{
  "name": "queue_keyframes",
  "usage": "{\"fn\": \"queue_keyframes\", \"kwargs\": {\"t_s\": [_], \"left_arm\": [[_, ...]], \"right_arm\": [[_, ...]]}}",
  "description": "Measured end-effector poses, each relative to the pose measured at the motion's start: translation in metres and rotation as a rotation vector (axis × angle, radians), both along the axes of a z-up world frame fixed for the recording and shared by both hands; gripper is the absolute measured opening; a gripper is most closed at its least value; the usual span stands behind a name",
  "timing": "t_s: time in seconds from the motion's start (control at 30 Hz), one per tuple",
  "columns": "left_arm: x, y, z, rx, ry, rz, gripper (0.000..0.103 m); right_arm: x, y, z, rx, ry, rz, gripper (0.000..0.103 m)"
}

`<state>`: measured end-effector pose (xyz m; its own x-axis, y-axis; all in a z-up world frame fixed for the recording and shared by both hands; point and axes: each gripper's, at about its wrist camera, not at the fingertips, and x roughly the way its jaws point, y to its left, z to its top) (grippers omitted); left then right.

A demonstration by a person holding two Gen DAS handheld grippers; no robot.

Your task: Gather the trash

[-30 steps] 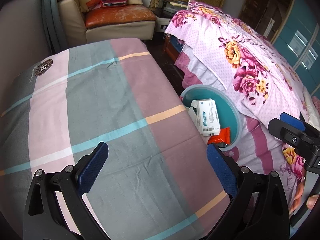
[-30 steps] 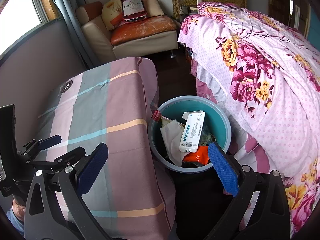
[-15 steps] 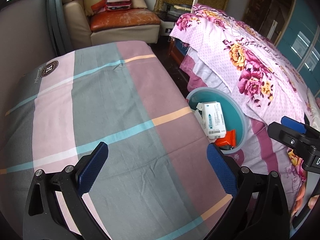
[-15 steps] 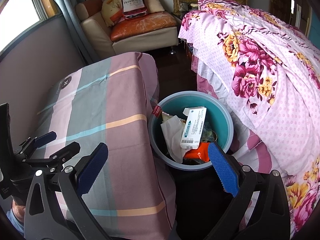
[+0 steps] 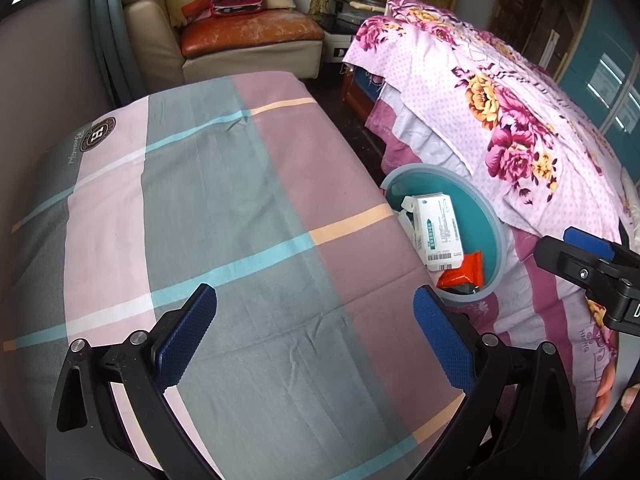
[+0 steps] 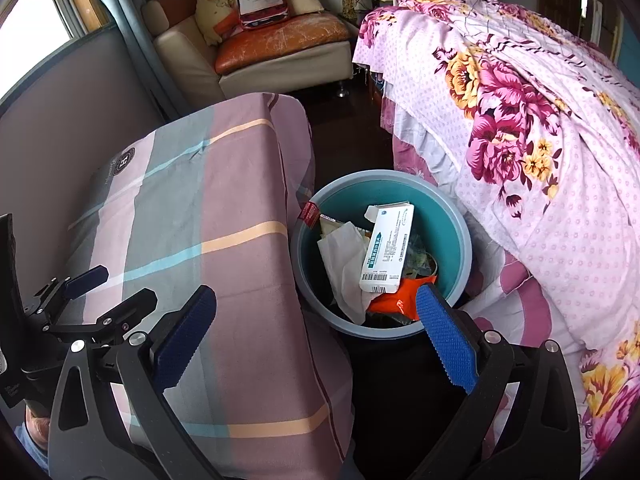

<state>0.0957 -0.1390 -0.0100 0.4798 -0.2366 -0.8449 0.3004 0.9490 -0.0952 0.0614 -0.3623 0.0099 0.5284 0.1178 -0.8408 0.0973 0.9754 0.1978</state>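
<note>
Both my left gripper and right gripper are spread wide and empty, trash already inside the bin, so swinging low could tip it over.

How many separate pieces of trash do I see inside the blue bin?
4 at least in the blue bin: white box on top, crumpled tissue left, orange wrapper near side, red packet at the left rim. More may lie hidden beneath.

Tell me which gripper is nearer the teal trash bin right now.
Right. The right gripper hangs open just above the teal trash bin, its right finger over the near rim. The left gripper is open over the plaid-covered table, beside the bin.
</note>
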Motion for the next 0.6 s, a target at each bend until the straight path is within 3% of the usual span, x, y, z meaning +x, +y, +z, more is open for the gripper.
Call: {"fn": "queue_keyframes", "kwargs": {"t_s": [0.6], "left_arm": [[0.003,0.011,-0.006,-0.020,0.027,0.024,0.099]], "right_arm": [[0.006,0.002,0.002,-0.043,-0.001,-0.008,0.096]]}}
